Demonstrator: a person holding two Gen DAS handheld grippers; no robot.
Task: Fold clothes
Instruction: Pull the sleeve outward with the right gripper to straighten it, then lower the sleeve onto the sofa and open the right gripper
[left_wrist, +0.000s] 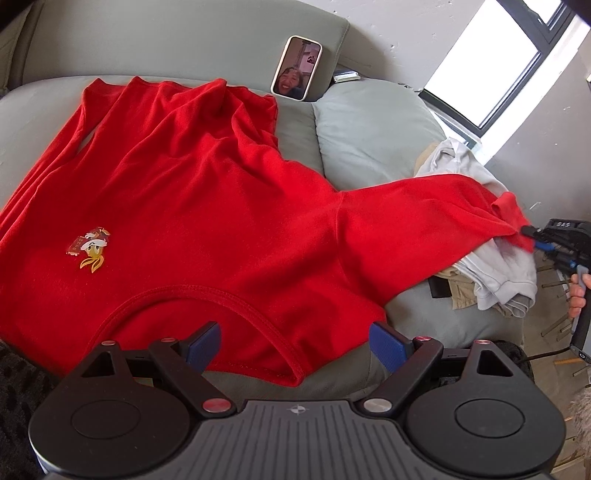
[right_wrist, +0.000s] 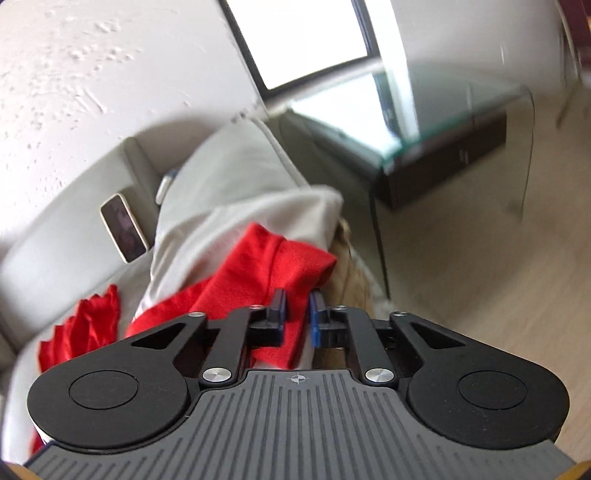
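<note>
A red long-sleeved shirt (left_wrist: 184, 184) lies spread front-up on the grey sofa (left_wrist: 166, 40), with a small cartoon fish logo (left_wrist: 90, 249) on the chest. My left gripper (left_wrist: 295, 343) is open just above the neckline (left_wrist: 207, 291), touching nothing. One sleeve (left_wrist: 424, 221) stretches out to the right over a pile of pale clothes. My right gripper (left_wrist: 532, 232) pinches that sleeve at the cuff. In the right wrist view the right gripper (right_wrist: 297, 308) is shut on the red sleeve (right_wrist: 273, 258), with cloth showing between its blue pads.
A phone (left_wrist: 297, 68) leans on the sofa back. A grey cushion (left_wrist: 369, 129) and a heap of pale clothes (left_wrist: 491, 273) lie to the right. A hand (left_wrist: 578, 295) holds the right gripper's handle. A glass side table (right_wrist: 424, 147) stands beyond the sofa arm.
</note>
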